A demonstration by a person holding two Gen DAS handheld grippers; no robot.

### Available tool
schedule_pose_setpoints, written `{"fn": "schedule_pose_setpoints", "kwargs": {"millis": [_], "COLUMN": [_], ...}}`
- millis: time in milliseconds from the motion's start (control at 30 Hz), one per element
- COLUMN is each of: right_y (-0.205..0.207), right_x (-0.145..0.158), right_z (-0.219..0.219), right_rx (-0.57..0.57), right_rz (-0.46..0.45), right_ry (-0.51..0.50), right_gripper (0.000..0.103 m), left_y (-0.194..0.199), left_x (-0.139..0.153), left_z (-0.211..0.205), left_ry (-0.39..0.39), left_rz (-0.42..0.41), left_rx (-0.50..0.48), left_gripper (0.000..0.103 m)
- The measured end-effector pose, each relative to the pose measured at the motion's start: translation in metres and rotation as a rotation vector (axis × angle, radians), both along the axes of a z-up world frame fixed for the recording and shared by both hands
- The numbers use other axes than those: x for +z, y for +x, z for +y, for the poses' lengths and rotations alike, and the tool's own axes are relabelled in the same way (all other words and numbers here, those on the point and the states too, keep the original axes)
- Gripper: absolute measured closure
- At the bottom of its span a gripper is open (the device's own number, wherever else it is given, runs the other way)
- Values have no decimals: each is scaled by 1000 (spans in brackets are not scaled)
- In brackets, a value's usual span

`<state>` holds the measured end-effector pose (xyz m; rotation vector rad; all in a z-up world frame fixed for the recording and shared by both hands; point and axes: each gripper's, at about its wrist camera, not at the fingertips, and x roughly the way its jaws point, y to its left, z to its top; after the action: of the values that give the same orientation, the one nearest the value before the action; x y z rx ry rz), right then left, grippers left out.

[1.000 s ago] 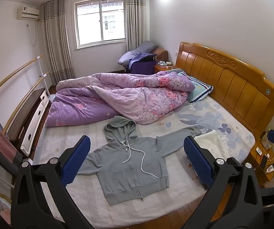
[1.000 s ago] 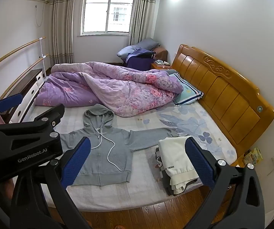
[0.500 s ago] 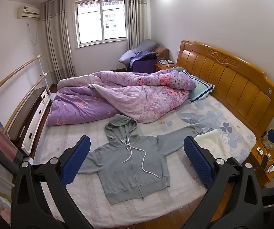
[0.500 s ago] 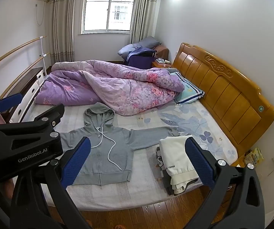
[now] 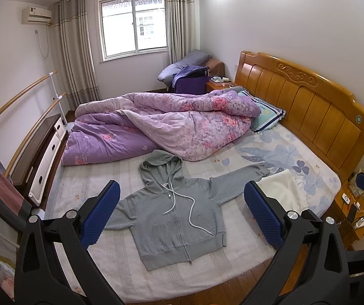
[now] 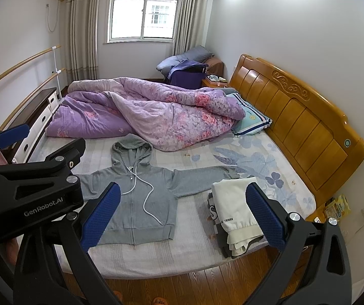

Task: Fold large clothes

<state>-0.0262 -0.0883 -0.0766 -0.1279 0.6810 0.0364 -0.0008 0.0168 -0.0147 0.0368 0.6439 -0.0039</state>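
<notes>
One grey hoodie [image 5: 179, 211] lies flat and face up on the bed [image 5: 85, 183], zipped, hood pointing toward the crumpled purple quilt [image 5: 171, 124], both sleeves spread out to the sides and its two white drawstrings [image 5: 182, 203] trailing loose over the chest. The left gripper [image 5: 182, 211] hangs above the near edge of the bed with its two blue-padded jaws spread wide and holding nothing; in its view the hoodie's body sits in the gap between the jaws, one sleeve running behind each pad. The right gripper [image 6: 182, 212] is likewise wide apart and empty; the hoodie [image 6: 138, 198] lies between its jaws toward the left pad, and one stack of folded clothes [image 6: 232, 218], cream garment on top, sits just inside the right pad at the bed's edge, touching the end of the hoodie's sleeve. Beyond the jaws are one striped pillow [image 6: 251, 122] and one wooden headboard [image 6: 296, 122]. The left gripper's black body [image 6: 27, 188] shows beside the right gripper's left jaw.
</notes>
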Motion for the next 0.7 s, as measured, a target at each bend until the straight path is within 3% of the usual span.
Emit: {"fn": "schedule_pose_setpoints", "kwargs": {"millis": [700], "right_y": [2], "right_x": [1], "right_z": [3], "right_rx": [0], "right_rz": [5], "right_ry": [-1], "right_gripper": [8], "left_y": [-2], "left_x": [-6], "left_z": [6], "left_ry": [5], "left_rz": [6], "left_rx": [2], "left_gripper": [5]}}
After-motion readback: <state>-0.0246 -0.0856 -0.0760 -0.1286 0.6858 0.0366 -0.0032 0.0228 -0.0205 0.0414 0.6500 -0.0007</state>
